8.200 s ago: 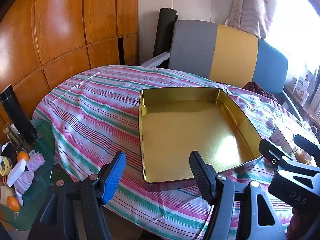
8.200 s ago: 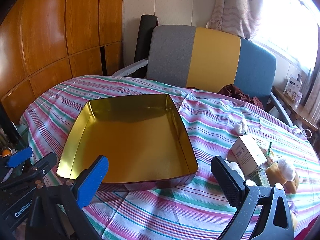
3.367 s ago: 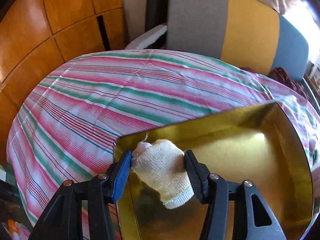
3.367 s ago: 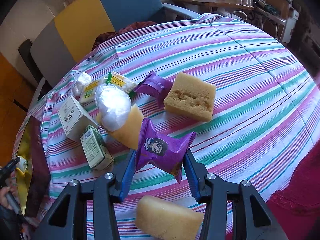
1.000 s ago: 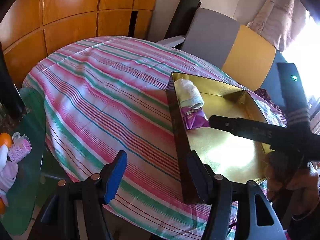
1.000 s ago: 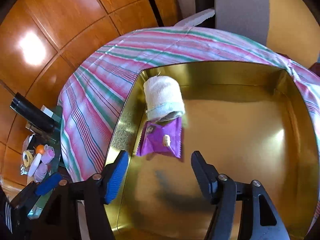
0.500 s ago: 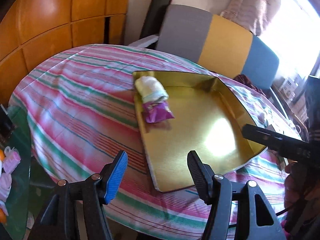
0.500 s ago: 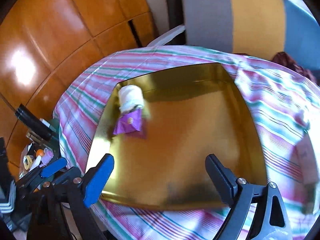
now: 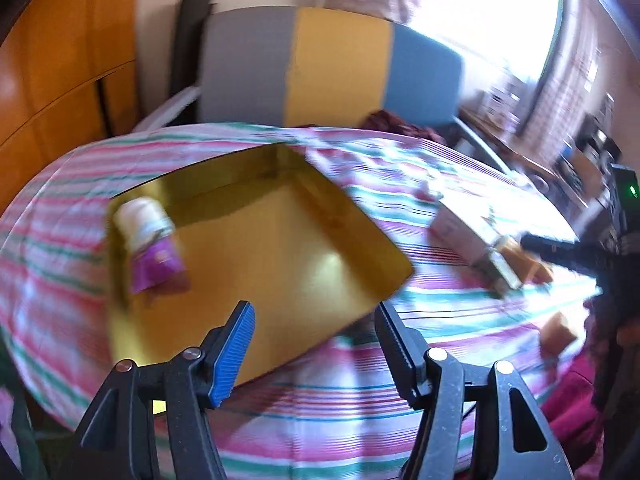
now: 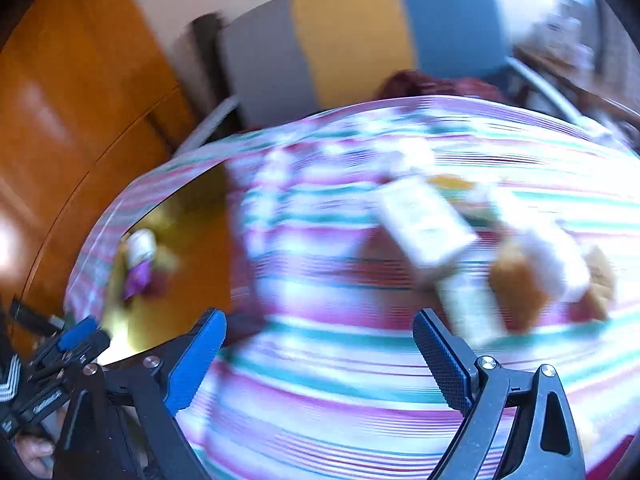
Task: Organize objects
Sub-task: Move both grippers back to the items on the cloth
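Observation:
The gold tray (image 9: 280, 248) lies on the striped tablecloth with a white rolled cloth (image 9: 142, 216) and a purple packet (image 9: 158, 264) in its far left corner. My left gripper (image 9: 312, 312) hangs open over the tray's near right edge, with nothing between its fingers. In the blurred right wrist view, my right gripper (image 10: 318, 324) is over the cloth between the tray (image 10: 180, 280) and the pile, its empty jaws still opening wide. A white box (image 10: 424, 220), a small carton (image 10: 468, 312) and a tan sponge block (image 10: 516, 280) lie ahead of it to the right.
A grey, yellow and blue chair (image 9: 336, 68) stands behind the table, with wooden panels (image 9: 60, 60) to the left. Boxes (image 9: 464, 228) and a sponge block (image 9: 560, 328) lie right of the tray. The other gripper's black finger (image 9: 560, 248) reaches in from the right.
Both grippers have swung to the right, away from the tray and toward the pile of boxes and sponges. The right gripper's jaws have spread wider. The cloth and packet stayed in the tray.

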